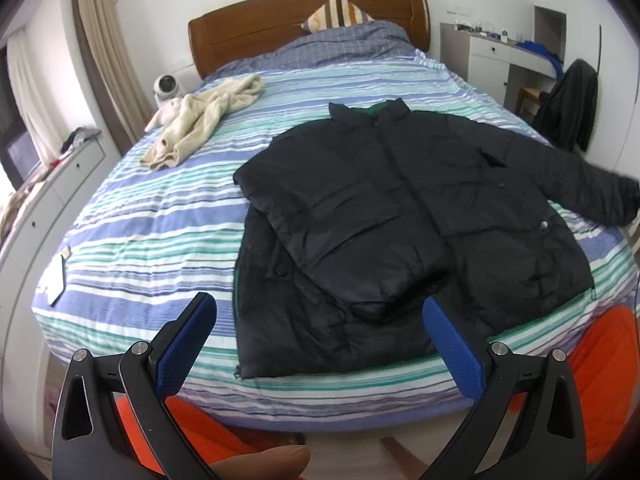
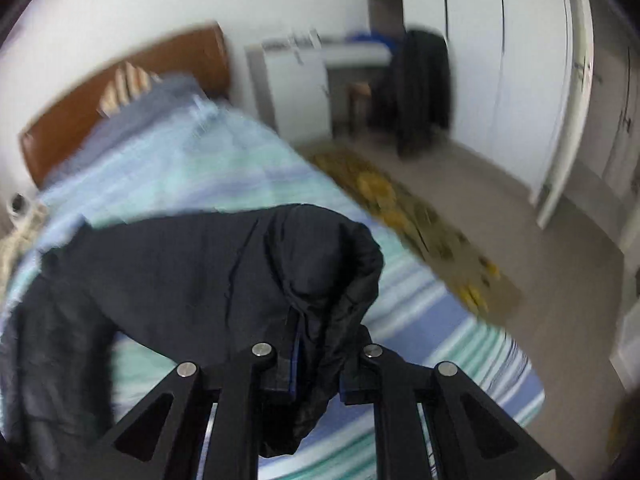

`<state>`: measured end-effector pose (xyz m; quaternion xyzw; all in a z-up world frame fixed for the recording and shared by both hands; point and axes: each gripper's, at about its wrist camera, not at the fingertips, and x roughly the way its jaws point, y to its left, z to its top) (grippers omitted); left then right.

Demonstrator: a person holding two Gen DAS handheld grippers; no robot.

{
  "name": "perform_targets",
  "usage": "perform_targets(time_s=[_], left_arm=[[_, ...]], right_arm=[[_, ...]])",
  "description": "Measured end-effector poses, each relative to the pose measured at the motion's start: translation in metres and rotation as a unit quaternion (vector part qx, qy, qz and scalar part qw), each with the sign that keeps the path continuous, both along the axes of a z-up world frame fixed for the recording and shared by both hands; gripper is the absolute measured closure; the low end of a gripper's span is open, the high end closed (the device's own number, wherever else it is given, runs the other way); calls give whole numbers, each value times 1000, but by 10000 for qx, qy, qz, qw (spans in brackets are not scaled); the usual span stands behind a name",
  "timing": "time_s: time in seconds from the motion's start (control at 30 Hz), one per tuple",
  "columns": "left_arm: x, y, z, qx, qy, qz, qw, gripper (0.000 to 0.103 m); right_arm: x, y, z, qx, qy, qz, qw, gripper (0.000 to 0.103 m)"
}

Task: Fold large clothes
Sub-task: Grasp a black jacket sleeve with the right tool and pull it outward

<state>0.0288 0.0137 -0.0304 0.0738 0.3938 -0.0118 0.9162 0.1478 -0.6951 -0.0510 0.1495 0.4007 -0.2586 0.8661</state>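
Left gripper (image 1: 320, 320): jaws spread wide, blue pads (image 1: 188, 344) facing each other across a broad gap, nothing between them; it hangs above the near edge of the bed.
Right gripper (image 2: 318, 364): jaws drawn narrow and pinched on the cuff of the jacket's sleeve (image 2: 328, 276), which bunches up just ahead of the fingers and hangs down between them.
Jacket (image 1: 400, 216): dark puffer, lying front up on the bed straight ahead of the left gripper, collar toward the headboard, hem toward the tool. In the left wrist view the sleeve on the picture's left is folded across the chest; the other sleeve stretches out to the picture's right edge.
Jacket from the right gripper (image 2: 168, 272): the body spreads to the left of the held sleeve, resting on the bedding.
Bed (image 1: 132, 240): striped blue, green and white cover, filling the space beyond both tools.
Beige garment (image 1: 204, 116): crumpled, far ahead and left of the left gripper, well apart from the jacket.
Headboard (image 1: 256, 28): wooden, at the far end, with a striped pillow (image 1: 340, 10) against it.
Chair (image 2: 420, 92): draped in dark clothing, far ahead and right of the right gripper, blurred.
Rug (image 2: 416, 220): yellow-patterned, on the floor to the right of the bed.
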Motion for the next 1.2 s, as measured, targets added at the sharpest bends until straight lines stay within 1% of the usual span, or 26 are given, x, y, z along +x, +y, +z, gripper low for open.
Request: perform_targets(time_s=[0.1,0.2,0.23,0.27,0.3,0.33,0.4,0.47,0.53,0.57,0.6,0.63,0.67,0.7,0.73,0.77,0.8,0.83,0.9,0.93,0.97,1.0,1.03,1.1,1.13,1.2], left_arm=[[7,5,-2,115,9,9,9999,0],[15,5,-5,340,30,-183,9992,0],[17,4,-5,386,50,-318,9987,0],[19,1,-5,425,69,-520,9977,0],[21,-3,-6,453,76,-792,9958,0],[22,-10,-7,485,96,-1105,9926,0],[25,-29,-12,670,90,-1693,9833,0],[29,-52,-27,1041,-72,-2271,9683,0],[40,-69,-46,1321,-29,-2541,9581,0],[52,-75,-59,1393,122,-2601,9554,0],[65,-79,-72,1416,288,-2578,9553,1],[77,-79,-83,1397,447,-2510,9568,6],[92,-76,-96,1295,687,-2429,9589,37],[101,-73,-100,1121,872,-2372,9610,76],[111,-64,-99,898,987,-2088,9688,88],[118,-53,-91,537,1053,-1905,9746,93],[122,-43,-83,255,1087,-1808,9772,96],[123,-32,-73,65,996,-1680,9807,96],[125,4,-37,-148,565,-1252,9904,96],[125,25,-22,-238,389,-1042,9935,96],[128,56,-1,-351,169,-677,9969,96],[130,81,11,-436,63,-425,9981,96],[133,115,24,-562,-51,-77,9984,96],[140,178,35,-740,-145,584,9954,96],[143,216,33,-827,-159,957,9918,96],[151,262,24,-754,-149,1482,9860,96]], right_arm=[[8,-8,-41,332,291,-171,9989,87],[-7,-16,-48,457,304,-318,9980,73],[-13,-20,-47,471,291,-348,9979,58],[-21,-21,-41,407,271,-399,9980,47],[-32,-19,-33,278,235,-443,9984,28],[-40,-18,-25,123,198,-483,9986,23],[-51,-11,-13,-134,193,-534,9983,23],[-64,0,1,-224,52,-486,9986,23],[-73,16,12,-195,-132,-340,9991,23],[-76,28,17,-158,-238,-229,9993,23],[-78,45,24,-94,-379,-29,9992,23],[-78,57,28,-53,-463,118,9988,23],[-77,77,33,-12,-569,377,9977,23],[-76,94,36,6,-642,604,9961,23],[-75,111,39,6,-687,820,9943,23],[-73,126,40,-7,-712,1011,9923,23],[-70,148,42,-26,-731,1307,9887,23],[-69,164,43,-44,-739,1508,9858,23],[-65,197,43,-76,-739,1942,9781,23],[-63,210,43,-84,-743,2103,9748,23],[-62,221,43,-91,-742,2233,9719,23],[-59,236,43,-94,-744,2404,9678,23],[-58,244,43,-102,-746,2494,9655,23],[-53,265,43,-126,-747,2745,9586,23],[-53,273,44,-133,-746,2827,9562,23],[-48,286,43,-82,-736,2989,9514,23]])
